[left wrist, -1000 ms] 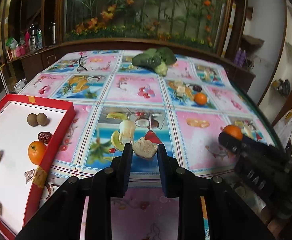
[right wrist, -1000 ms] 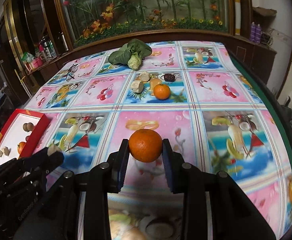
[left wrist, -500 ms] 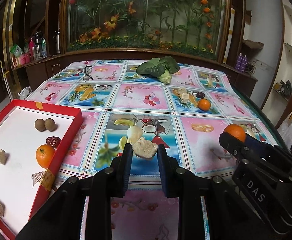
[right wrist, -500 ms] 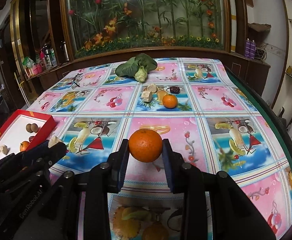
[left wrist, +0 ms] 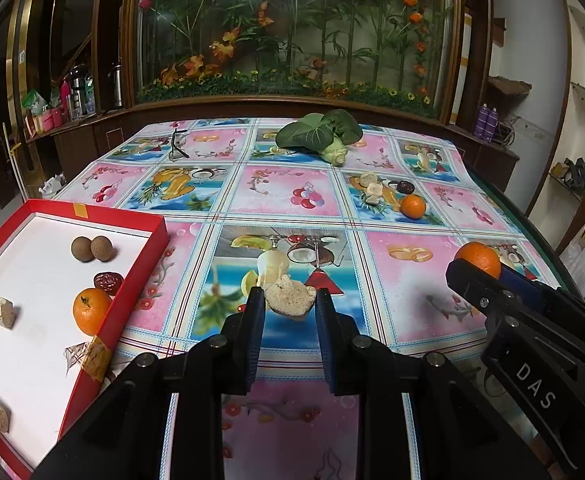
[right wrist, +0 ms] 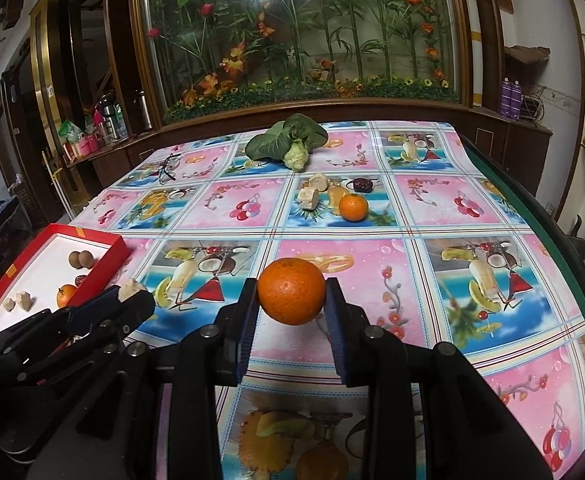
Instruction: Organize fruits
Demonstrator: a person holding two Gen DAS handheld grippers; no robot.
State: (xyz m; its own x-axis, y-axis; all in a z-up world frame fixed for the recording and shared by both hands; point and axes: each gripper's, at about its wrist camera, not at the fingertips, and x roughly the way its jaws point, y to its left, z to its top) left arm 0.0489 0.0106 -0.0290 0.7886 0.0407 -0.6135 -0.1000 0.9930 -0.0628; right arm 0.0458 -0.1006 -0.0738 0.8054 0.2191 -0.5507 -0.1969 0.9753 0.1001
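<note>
My left gripper (left wrist: 289, 300) is shut on a pale beige lump (left wrist: 290, 295), held above the patterned tablecloth. My right gripper (right wrist: 291, 298) is shut on an orange (right wrist: 291, 291); that orange (left wrist: 478, 258) also shows at the right of the left wrist view. A red tray (left wrist: 142, 264) with a white floor lies at the left, holding two brown round fruits (left wrist: 91, 249), a dark red date (left wrist: 108, 282), an orange (left wrist: 90, 311) and several beige lumps. Farther back on the cloth lie another orange (right wrist: 353, 207), two beige lumps (right wrist: 312, 192) and a dark date (right wrist: 362, 185).
A leafy green vegetable (right wrist: 288, 144) lies near the table's far edge, with a pair of glasses (right wrist: 168, 168) to its left. A wooden ledge and a glass case of artificial flowers stand behind. The table's right edge (right wrist: 552, 220) curves dark green.
Both views tilted up a little, showing more of the flower case. The right gripper with its orange drifted slightly. Both grips are unchanged.
</note>
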